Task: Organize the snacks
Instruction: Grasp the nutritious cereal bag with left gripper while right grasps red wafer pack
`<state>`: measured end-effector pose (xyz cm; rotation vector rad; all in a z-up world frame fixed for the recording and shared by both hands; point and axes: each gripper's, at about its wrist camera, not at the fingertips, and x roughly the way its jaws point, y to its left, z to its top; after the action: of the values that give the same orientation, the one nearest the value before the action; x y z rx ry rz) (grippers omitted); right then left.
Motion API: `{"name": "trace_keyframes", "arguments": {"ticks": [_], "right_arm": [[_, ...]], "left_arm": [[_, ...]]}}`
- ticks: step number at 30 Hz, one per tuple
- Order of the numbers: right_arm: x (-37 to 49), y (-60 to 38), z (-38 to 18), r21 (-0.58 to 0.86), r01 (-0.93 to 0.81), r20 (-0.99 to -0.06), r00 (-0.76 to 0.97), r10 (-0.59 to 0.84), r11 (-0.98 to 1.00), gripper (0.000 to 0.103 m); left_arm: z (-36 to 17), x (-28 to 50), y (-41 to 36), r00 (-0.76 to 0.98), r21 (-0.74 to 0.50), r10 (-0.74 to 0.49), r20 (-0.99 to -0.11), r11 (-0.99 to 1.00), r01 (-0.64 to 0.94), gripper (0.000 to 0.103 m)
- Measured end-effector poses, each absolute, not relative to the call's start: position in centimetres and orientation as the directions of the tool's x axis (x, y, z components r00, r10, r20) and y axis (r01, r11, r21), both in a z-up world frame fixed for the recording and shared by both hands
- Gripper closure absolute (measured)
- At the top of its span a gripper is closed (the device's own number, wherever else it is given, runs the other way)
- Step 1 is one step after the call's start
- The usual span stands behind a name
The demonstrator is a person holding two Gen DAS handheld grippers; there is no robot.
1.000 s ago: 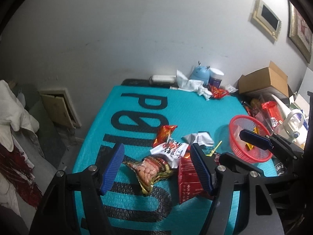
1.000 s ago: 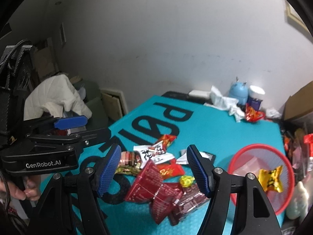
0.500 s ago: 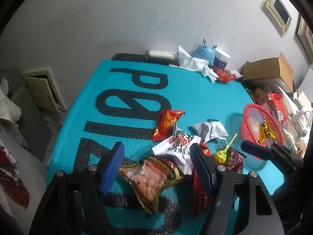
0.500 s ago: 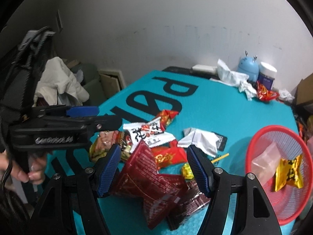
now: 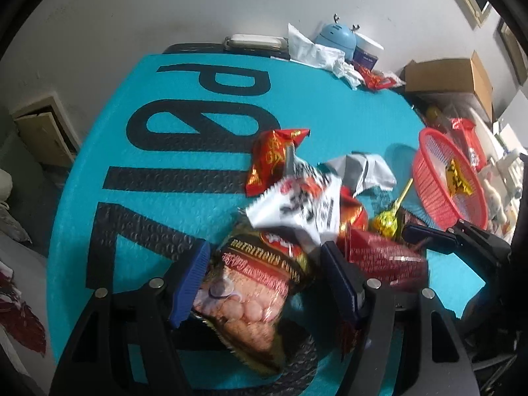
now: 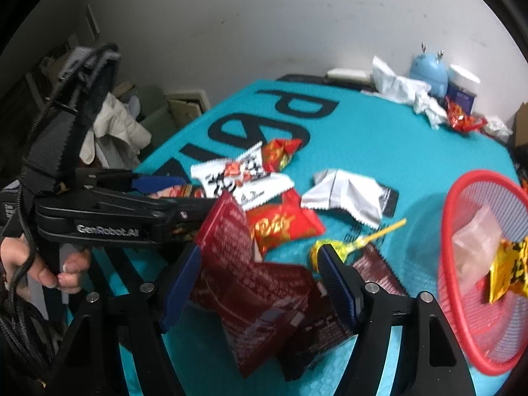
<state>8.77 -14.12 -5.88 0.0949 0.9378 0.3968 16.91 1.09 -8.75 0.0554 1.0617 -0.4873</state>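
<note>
**Both grippers low over the snack pile**

My left hand-held gripper (image 5: 264, 283) stands wide astride the nut bag (image 5: 250, 297), pads clear. My right hand-held gripper (image 6: 260, 287) is opening around the maroon packet (image 6: 250, 283). The red basket (image 6: 462, 313) sits near the counter's (image 6: 379, 138) right edge; the far half lies mostly bare.

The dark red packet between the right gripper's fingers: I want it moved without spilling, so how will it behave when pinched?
The dark red packet looks creased and bent, so probably floppy, likely sagging when lifted. Its glossy film may slip between the pads. It overlaps another dark wrapper, which might drag along.
</note>
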Motion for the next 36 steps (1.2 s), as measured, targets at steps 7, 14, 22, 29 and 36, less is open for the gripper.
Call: {"name": "trace_keyframes", "arguments": {"ticks": [7, 14, 22, 29, 36], "right_arm": [[7.7, -13.4, -6.4, 0.239, -0.32, -0.774, 0.507, 0.379, 0.917, 0.033], [6.4, -13.5, -5.7, 0.214, -0.337, -0.768, 0.522, 0.371, 0.917, 0.045], [4.7, -13.8, -5.1, 0.212, -0.344, -0.76, 0.53, 0.375, 0.915, 0.052], [2.3, -14.3, -4.9, 0.245, -0.347, -0.756, 0.516, 0.402, 0.905, 0.053], [-0.4, -15.3, -5.0, 0.279, -0.335, -0.758, 0.498, 0.42, 0.9, 0.053]], "left_arm": [[-9.9, 15.7, 1.2, 0.363, -0.143, -0.31, -0.879, 0.896, 0.42, 0.034], [-10.2, 13.7, 1.7, 0.391, -0.157, -0.332, -0.858, 0.896, 0.415, 0.046], [-9.8, 10.3, 2.0, 0.395, -0.171, -0.339, -0.854, 0.9, 0.401, 0.048], [-9.2, 6.9, 2.7, 0.391, -0.206, -0.351, -0.851, 0.907, 0.367, 0.048], [-8.1, 3.4, 2.1, 0.435, -0.173, -0.337, -0.835, 0.911, 0.373, 0.048]]}}
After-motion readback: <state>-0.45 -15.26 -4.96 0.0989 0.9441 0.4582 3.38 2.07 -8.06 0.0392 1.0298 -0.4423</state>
